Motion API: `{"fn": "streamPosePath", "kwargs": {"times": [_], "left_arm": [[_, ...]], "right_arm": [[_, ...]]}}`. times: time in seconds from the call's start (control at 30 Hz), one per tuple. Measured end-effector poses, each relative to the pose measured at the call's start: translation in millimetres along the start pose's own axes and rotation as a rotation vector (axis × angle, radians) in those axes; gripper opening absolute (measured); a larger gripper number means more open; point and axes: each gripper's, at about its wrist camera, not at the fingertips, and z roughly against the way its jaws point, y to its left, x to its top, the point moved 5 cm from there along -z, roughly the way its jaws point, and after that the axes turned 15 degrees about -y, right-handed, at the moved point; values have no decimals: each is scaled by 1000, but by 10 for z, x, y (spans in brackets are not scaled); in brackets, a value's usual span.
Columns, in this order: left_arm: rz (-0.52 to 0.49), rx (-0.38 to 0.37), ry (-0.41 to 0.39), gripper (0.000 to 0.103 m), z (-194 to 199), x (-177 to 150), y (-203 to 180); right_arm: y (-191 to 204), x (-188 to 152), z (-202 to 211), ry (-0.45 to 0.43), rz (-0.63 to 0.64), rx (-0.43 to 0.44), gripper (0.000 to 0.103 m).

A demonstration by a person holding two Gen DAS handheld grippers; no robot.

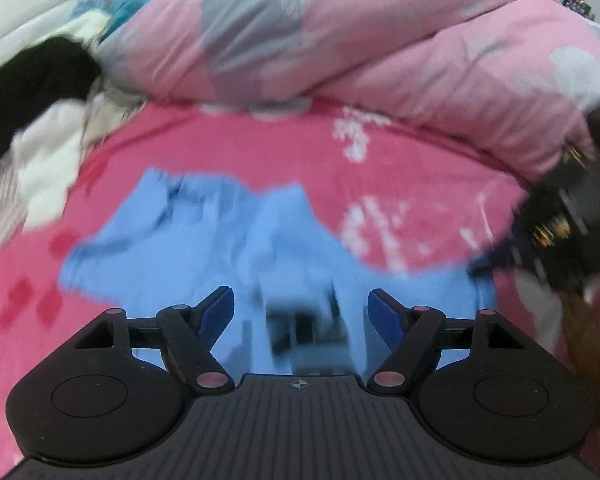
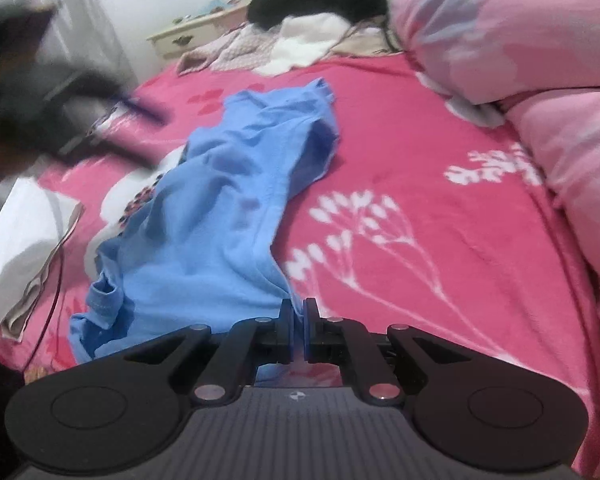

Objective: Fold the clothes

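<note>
A light blue garment [image 2: 220, 208] lies crumpled and stretched out on the pink flowered bed sheet [image 2: 400, 152]. My right gripper [image 2: 299, 322] is shut on the near edge of the blue garment, low over the sheet. My left gripper [image 1: 301, 314] is open, its blue pads wide apart, hovering over the blue garment [image 1: 204, 240] with nothing between them. The left wrist view is blurred by motion. In the right wrist view the left gripper [image 2: 80, 120] shows as a dark blur at the left, beside the garment. The right gripper [image 1: 560, 220] shows blurred at the right edge of the left wrist view.
A thick pink quilt [image 1: 340, 40] is bunched along the far side of the bed. A pile of black and white clothes [image 2: 312, 20] lies near the bed's head. A folded white cloth [image 2: 24, 236] lies at the left edge. A cream nightstand [image 2: 188, 36] stands beyond.
</note>
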Motion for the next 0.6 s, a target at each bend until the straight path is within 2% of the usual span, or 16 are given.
{"fn": "streamPosePath", "kwargs": {"times": [0.17, 0.3, 0.4, 0.53, 0.6], "left_arm": [[-156, 28, 4, 74, -714, 170, -144], [-266, 52, 47, 67, -1038, 131, -135], [-251, 39, 82, 59, -1195, 120, -55], [-246, 22, 89, 48, -1258, 117, 23], [-251, 10, 99, 48, -1282, 113, 41]], "right_arm": [[126, -55, -48, 26, 57, 24, 5], [107, -94, -62, 43, 56, 30, 5], [70, -139, -68, 56, 42, 32, 5], [44, -185, -62, 64, 46, 36, 5], [39, -196, -56, 62, 51, 42, 5]]}}
